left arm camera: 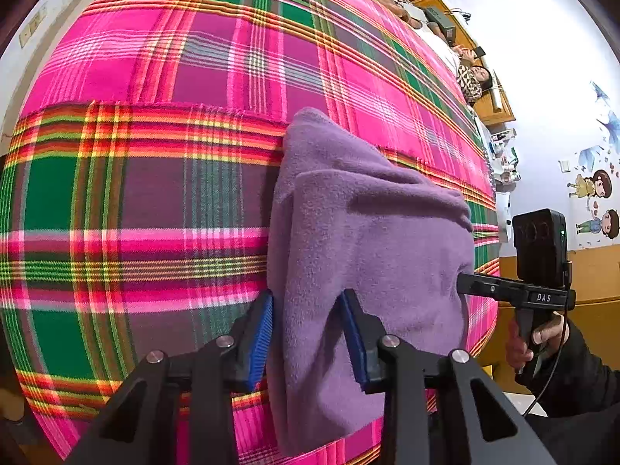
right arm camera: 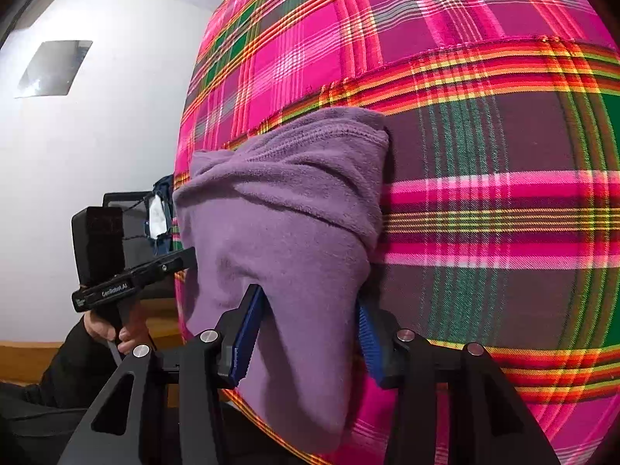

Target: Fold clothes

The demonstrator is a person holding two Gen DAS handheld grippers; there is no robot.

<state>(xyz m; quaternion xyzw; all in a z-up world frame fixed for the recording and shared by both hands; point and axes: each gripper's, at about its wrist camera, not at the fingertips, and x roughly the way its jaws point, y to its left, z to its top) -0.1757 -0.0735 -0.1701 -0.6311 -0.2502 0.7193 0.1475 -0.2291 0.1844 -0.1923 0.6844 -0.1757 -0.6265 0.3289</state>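
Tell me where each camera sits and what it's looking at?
Left wrist view: on the left gripper, looking down over the purple cloth on the plaid blanket; the right gripper and a hand show at the right edge.
Right wrist view: on the right gripper, looking down at the same cloth; the left gripper shows at left.
Both share cloth and blanket, each seeing the other gripper.

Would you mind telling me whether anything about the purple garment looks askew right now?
Yes: the purple garment sits bunched on the plaid sheet, its top layer twisted into diagonal creases, and its near end droops over the bed's edge.
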